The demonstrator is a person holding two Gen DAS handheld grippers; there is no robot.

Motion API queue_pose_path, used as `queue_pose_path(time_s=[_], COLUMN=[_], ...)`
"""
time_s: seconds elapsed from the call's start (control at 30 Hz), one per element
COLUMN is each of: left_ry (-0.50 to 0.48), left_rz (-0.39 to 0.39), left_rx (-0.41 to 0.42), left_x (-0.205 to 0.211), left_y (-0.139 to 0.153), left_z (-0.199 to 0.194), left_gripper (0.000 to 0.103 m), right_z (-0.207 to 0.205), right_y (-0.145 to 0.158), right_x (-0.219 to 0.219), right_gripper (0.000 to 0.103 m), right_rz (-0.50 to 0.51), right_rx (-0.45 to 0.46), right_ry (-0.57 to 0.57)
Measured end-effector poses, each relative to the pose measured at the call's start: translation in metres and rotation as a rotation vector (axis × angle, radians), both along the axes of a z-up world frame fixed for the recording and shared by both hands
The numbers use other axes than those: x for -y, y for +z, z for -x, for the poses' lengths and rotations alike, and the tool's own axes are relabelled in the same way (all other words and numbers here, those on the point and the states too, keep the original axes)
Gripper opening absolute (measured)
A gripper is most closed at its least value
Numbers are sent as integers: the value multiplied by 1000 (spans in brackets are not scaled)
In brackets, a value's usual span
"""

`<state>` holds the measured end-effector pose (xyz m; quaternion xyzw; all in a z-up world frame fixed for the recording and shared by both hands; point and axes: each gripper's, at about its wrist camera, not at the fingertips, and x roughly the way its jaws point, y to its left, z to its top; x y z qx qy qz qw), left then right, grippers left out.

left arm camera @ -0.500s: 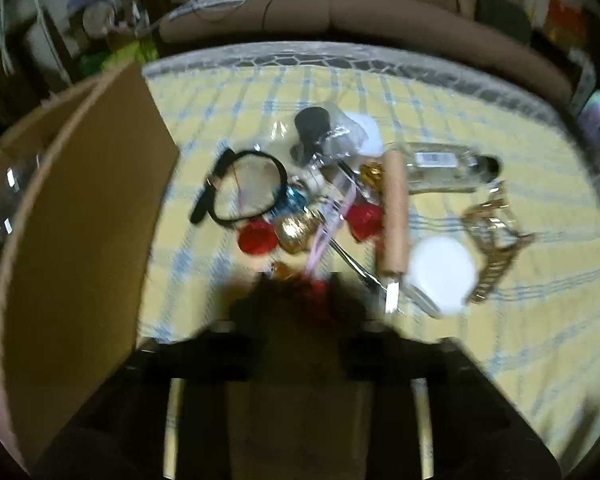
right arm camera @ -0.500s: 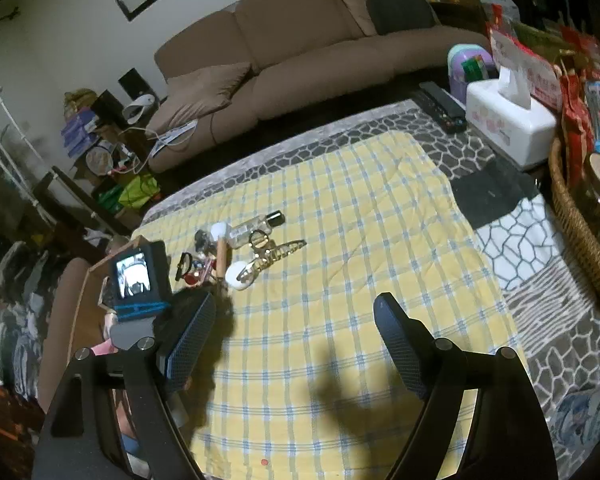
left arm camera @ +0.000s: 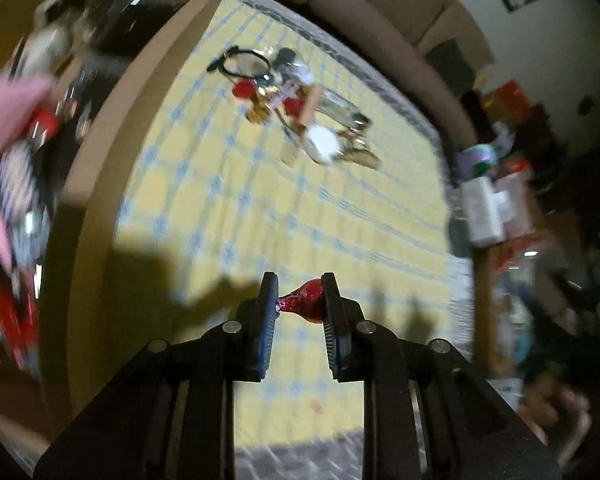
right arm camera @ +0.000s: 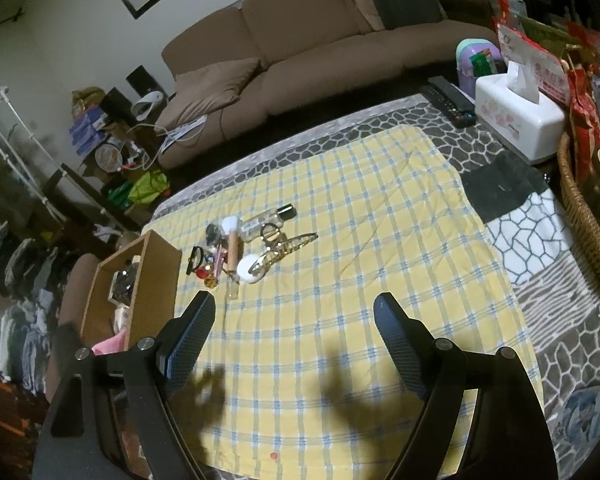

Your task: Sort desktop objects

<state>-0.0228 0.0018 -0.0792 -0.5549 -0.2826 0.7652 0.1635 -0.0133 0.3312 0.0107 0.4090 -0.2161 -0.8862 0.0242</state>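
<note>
Left wrist view: looks steeply down along its hand-held gripper (left arm camera: pixel 299 300) at the yellow checked cloth (left arm camera: pixel 340 220), blurred, just beside the cardboard box (left arm camera: pixel 112 152).
Right wrist view: higher over the cloth (right arm camera: pixel 340 240), facing the brown sofa (right arm camera: pixel 300 40) beyond it.
Shared: cloth, box (right arm camera: pixel 156 264), the object pile (left arm camera: pixel 296 108) (right arm camera: pixel 244 248), sofa.

A brown sofa (right arm camera: pixel 300 40) stands behind a tissue box (right arm camera: pixel 516 120).

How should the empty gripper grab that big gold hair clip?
Grip the hair clip across its narrow curved spine, coming from above. It lies flat on the cloth, long and thin, so the right gripper's open jaws would span its width, not its length.
</note>
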Motion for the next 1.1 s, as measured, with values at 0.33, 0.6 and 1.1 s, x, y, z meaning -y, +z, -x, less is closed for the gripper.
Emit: queue_pose_path(time_s=[0.33,0.6,1.1], left_ry=[25,-54,120], left_rz=[-101,125,304], left_rx=[-30,-308,-689], left_x=[3,-11,19], left_y=[19,58,115], left_z=[2,-17,-41], left_gripper=[20,20,20], right_z=[12,22,54], right_y=[-38,-53,-97], right_x=[10,41,47], right_gripper=[84,84,84], right_rz=[29,-108,-227], right_rx=[116,121,75], right_ry=[41,114,157])
